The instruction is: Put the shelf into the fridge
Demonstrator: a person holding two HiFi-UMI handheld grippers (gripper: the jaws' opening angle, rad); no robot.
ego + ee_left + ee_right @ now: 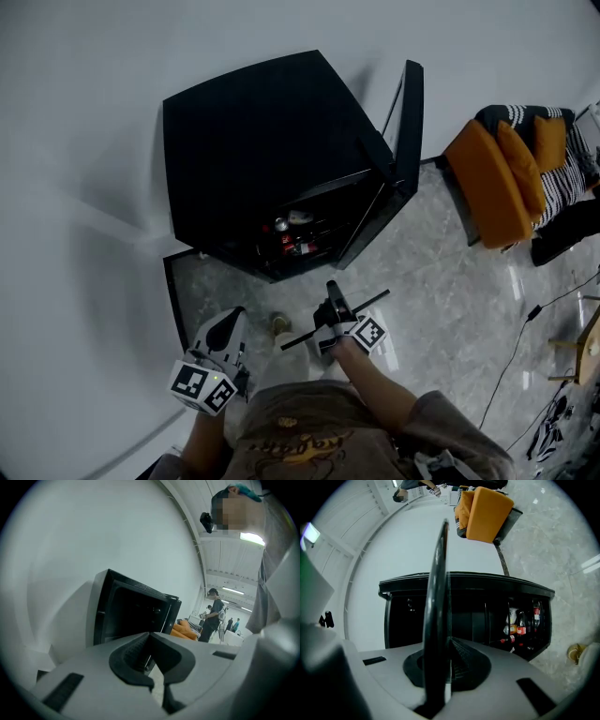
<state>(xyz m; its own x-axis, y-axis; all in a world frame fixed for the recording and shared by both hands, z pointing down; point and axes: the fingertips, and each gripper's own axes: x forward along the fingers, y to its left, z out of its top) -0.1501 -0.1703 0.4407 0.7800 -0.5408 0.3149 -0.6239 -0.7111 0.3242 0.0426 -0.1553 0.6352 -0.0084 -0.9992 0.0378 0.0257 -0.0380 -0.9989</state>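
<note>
The right forearm (380, 380) reaches forward from the body. Its hand holds the right tongs (335, 309) out over the grey marbled floor (441, 300), short of the fridge (262, 141). These tongs are clamped on the shelf (305, 336), a thin, dark, flat panel. In the head view it shows edge-on, and its long axis runs across the fridge front, the right end nearer the fridge than the left. In the right gripper view the same edge stands as a narrow black bar rising straight from between the ribbed pads.

The left arm is kept closer to the body. The left tongs (225, 328) are low at the person's left and aimed towards the fridge. Their dark pads meet with nothing between them.

The fridge is a black, glossy box standing on the floor against the white wall. Its door (411, 122) is swung wide at the right. Bottles (295, 246) with red labels stand inside, low down. An orange-cushioned seat (502, 173) sits well to the right.
</note>
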